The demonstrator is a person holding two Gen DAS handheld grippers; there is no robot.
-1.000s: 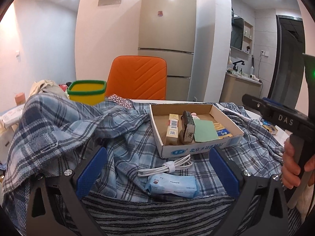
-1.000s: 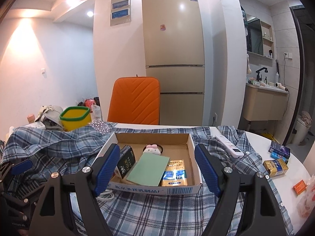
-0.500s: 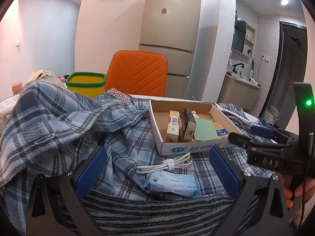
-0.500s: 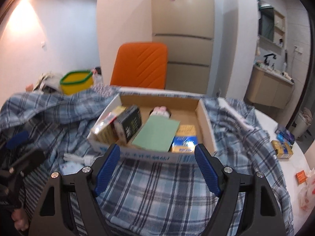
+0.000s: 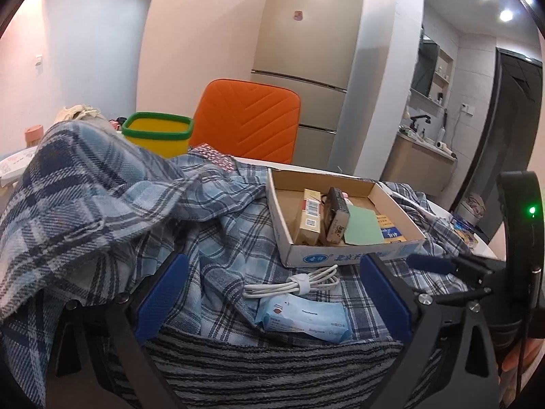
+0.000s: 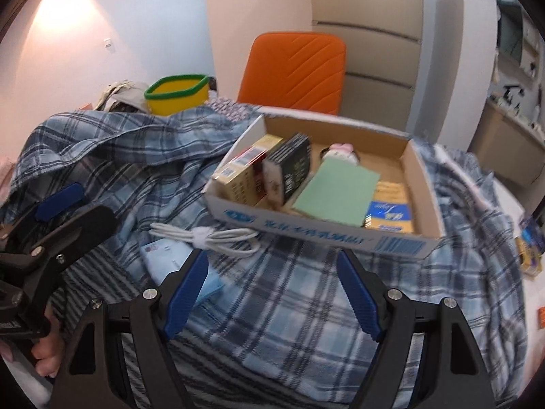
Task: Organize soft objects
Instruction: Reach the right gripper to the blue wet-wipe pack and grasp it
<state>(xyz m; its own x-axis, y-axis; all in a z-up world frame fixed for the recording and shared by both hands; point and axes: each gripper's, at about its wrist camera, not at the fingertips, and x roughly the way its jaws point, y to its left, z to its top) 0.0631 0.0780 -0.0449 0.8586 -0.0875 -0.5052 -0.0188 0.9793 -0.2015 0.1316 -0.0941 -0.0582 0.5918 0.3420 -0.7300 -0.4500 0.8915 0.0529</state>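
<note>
A blue plaid blanket (image 5: 102, 204) lies rumpled across the table, also in the right wrist view (image 6: 289, 306). A grey striped cloth (image 5: 272, 368) lies under its near edge. My left gripper (image 5: 272, 300) is open above a blue tissue pack (image 5: 303, 317) and a coiled white cable (image 5: 293, 284). My right gripper (image 6: 272, 293) is open over the plaid blanket, just in front of the cardboard box (image 6: 320, 235). The tissue pack (image 6: 170, 255) and cable (image 6: 204, 235) sit to its left. Neither gripper holds anything.
The cardboard box (image 5: 344, 255) holds small boxes, a green card and a small plush toy (image 6: 340, 153). A yellow bin with a green rim (image 5: 156, 133) and an orange chair (image 5: 248, 119) stand behind. Small boxes (image 6: 528, 255) lie at the table's right edge.
My right gripper has moved down and forward toward the box and blanket, tilting downward. My left gripper shifted slightly; the right gripper has come lower into its view.
</note>
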